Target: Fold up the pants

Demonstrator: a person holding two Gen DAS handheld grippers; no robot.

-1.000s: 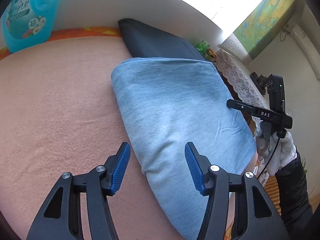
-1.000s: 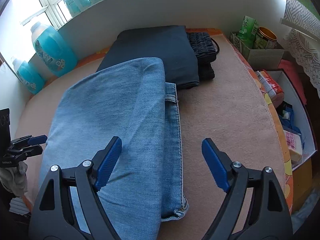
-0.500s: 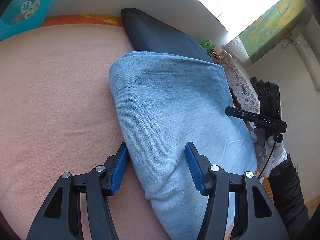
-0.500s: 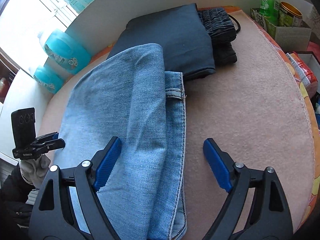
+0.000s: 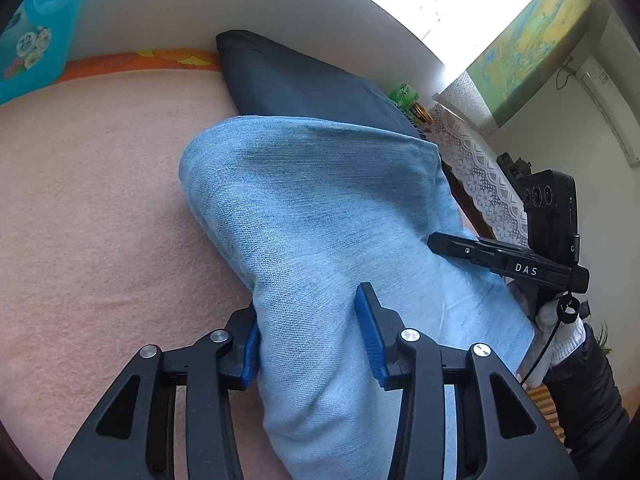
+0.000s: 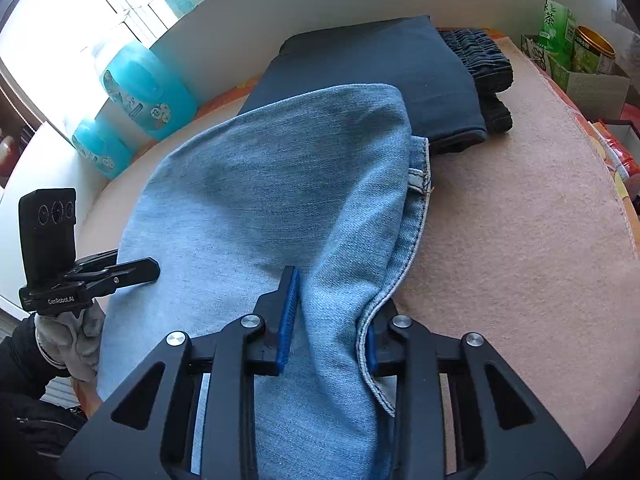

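The light blue jeans [image 6: 280,200] are lying folded across the pink-covered bench [image 6: 520,240], their far end overlapping a folded dark garment [image 6: 380,68] that is sitting against the white back wall. The right tool [image 6: 330,316] has just been closing, and its blue pads are now pinching a bunched ridge of denim at the jeans' near edge, on the side where the stitched hem is curling up. The left tool [image 5: 308,336] has also just been closing; it is gripping the opposite folded edge of the jeans, one pad pressing into the outer fold and the other lying on the cloth on top. Gloved hands are holding both tools. Turquoise detergent bottles [image 6: 148,92] are standing beyond the jeans by the window, and a green carton [image 6: 556,28] is sitting past the dark garment's far corner
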